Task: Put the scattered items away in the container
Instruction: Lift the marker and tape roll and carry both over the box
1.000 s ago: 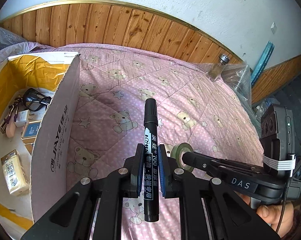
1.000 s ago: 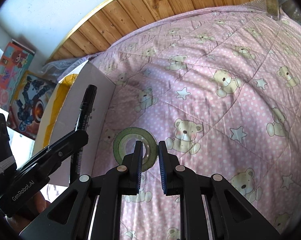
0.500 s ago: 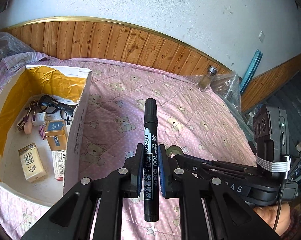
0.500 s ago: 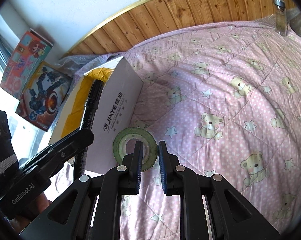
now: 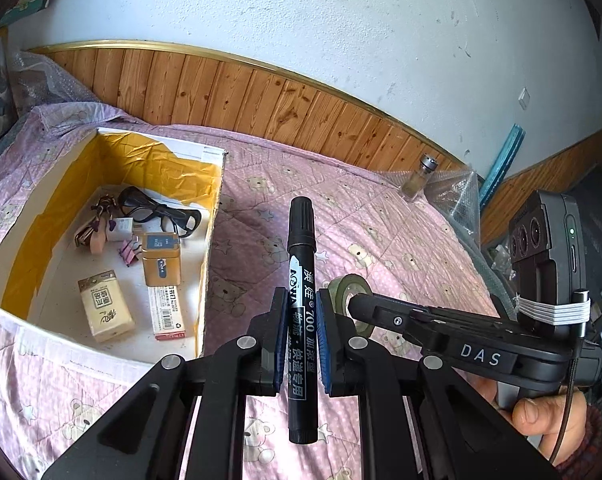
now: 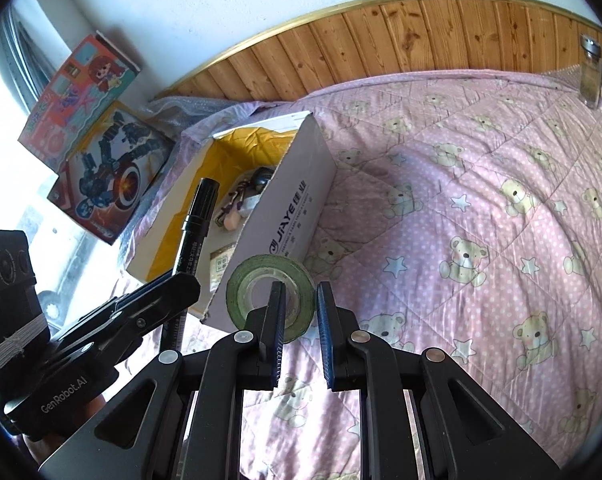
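Two items (image 5: 301,280) (image 6: 271,290) between closed jaws.

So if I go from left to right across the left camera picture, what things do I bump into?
Cardboard box → black marker held in the left gripper → green tape roll in the right gripper → glass jar → person's hand.
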A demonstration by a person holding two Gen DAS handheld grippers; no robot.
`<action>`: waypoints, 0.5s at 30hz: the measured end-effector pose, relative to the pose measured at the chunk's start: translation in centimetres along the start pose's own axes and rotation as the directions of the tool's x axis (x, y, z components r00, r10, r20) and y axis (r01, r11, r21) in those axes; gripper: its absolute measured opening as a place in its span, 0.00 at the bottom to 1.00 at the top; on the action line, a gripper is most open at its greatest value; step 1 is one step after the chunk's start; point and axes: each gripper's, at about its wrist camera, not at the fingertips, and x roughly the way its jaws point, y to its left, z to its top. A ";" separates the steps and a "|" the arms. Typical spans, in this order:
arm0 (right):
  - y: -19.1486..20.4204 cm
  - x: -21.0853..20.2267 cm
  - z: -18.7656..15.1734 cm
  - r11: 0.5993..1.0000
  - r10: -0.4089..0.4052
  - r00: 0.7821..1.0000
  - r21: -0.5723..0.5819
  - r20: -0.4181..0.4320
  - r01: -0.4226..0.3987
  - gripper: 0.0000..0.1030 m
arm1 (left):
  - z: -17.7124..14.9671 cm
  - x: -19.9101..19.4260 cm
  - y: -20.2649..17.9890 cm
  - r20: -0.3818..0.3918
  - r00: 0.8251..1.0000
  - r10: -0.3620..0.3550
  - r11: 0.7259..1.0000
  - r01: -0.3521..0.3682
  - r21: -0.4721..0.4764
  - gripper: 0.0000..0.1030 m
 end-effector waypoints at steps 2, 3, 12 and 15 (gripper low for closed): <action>0.7 0.1 0.0 1.000 0.004 1.000 -0.008 0.000 -0.004 0.15 | -0.1 -0.5 0.5 0.005 1.000 -0.001 1.000 0.001 -0.007 0.14; 1.0 0.1 0.0 1.000 0.006 1.000 -0.012 0.000 -0.006 0.15 | -0.1 -0.7 0.7 0.008 1.000 -0.001 1.000 0.001 -0.010 0.14; 4.1 0.7 0.6 0.998 0.018 1.000 -0.062 -0.007 -0.018 0.15 | 0.4 -2.6 3.6 0.043 0.999 0.008 0.998 -0.005 -0.062 0.14; 5.2 1.0 0.8 0.996 0.022 1.000 -0.083 -0.011 -0.023 0.15 | 0.8 -3.3 4.9 0.059 0.998 0.018 0.996 -0.013 -0.083 0.14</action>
